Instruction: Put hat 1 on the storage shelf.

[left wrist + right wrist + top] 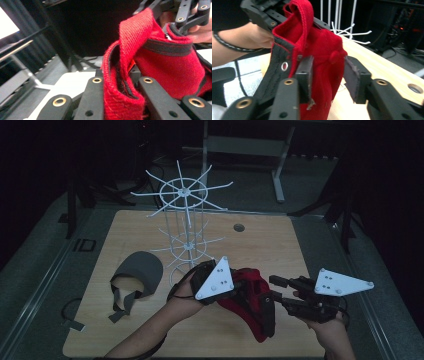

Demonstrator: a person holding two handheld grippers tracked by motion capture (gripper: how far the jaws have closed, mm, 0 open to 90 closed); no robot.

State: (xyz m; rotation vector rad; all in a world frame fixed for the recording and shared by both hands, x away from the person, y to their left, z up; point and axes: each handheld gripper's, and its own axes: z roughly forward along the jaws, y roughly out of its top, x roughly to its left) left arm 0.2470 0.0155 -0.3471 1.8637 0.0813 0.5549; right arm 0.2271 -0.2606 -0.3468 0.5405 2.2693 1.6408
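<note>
High view puts the light wooden tabletop (280,240) under everything, and beyond the two grippers stands the tall white wire display rack (184,220) with spokes radiating at two levels, probably the place the caps are meant to hang. Off to the far side of the left gripper (235,287) lies a grey fabric cap with dangling straps (140,275), flat on the wood and well apart from both tools.

Between the grippers hangs the red woven cap with black trim and a metal eyelet (252,302), lifted clear of the table. Left gripper view shows that gripper's jaws clamped together on a fold of the red cloth (125,100), which holds the cap up so the other tool can work on it.

Right gripper view shows the right gripper (327,75) with its jaws apart on either side of the cap's body (322,50). One pad sits against the black-trimmed edge near the eyelet, while the other stands clear of the cloth, so I judge this a grip being adjusted rather than a firm hold, likely to spread the cap open for a spoke.
</note>
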